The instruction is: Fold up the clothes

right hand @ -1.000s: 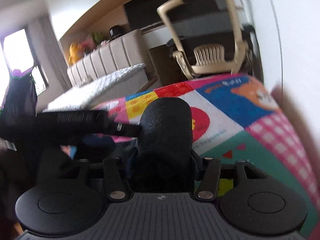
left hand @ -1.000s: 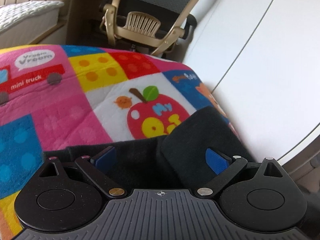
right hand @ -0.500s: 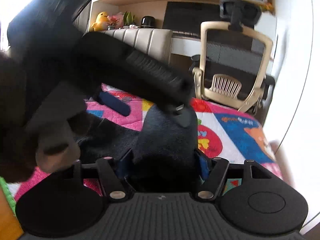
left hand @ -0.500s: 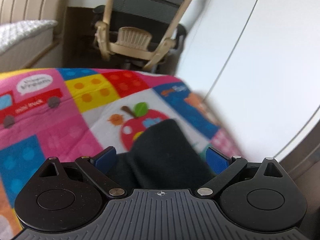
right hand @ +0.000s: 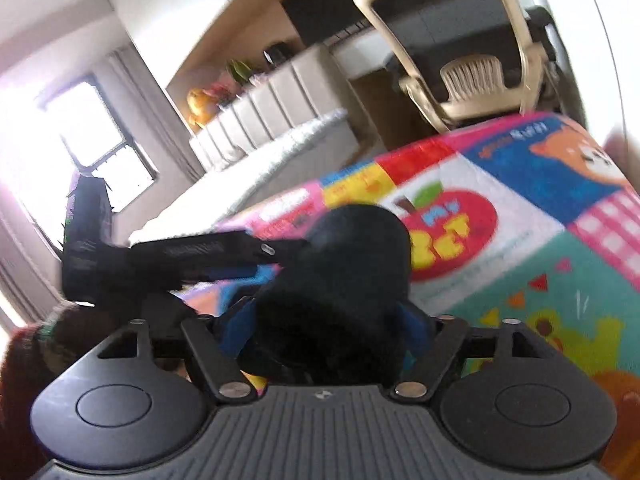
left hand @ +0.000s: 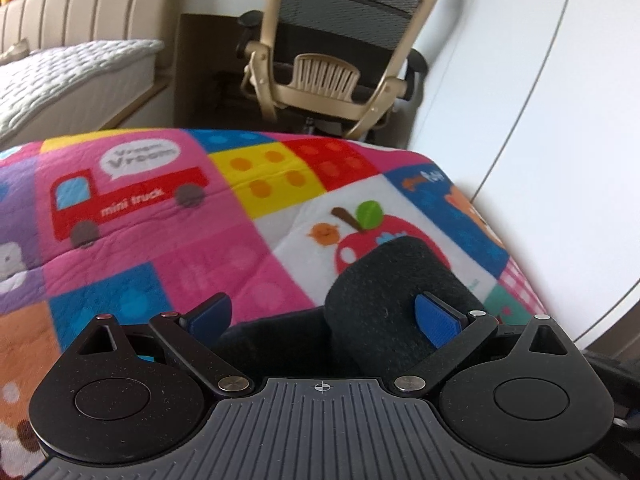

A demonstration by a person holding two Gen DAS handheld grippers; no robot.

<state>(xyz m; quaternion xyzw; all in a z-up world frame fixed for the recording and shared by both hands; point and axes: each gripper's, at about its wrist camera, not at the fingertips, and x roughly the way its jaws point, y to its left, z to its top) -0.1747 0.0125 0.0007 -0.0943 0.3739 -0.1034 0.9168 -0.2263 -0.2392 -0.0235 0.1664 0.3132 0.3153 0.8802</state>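
A black garment [left hand: 396,280] lies bunched on a colourful patchwork blanket [left hand: 168,216]. In the left wrist view my left gripper [left hand: 320,316] is open; its blue fingertips [left hand: 434,320] stand wide apart, with the raised fold of the garment beside the right one. In the right wrist view my right gripper [right hand: 328,320] is shut on a thick roll of the black garment [right hand: 352,256], held above the blanket [right hand: 520,216]. The left gripper [right hand: 192,252] shows there as a dark shape at the left.
A beige office chair [left hand: 340,52] stands beyond the blanket's far edge. A bed with a white quilt [left hand: 68,80] is at the left. A white wall [left hand: 560,100] runs close along the right side.
The left gripper has drawn left, so the black fold now sits by its right fingertip. The right gripper has tilted and swung, still holding the garment roll.
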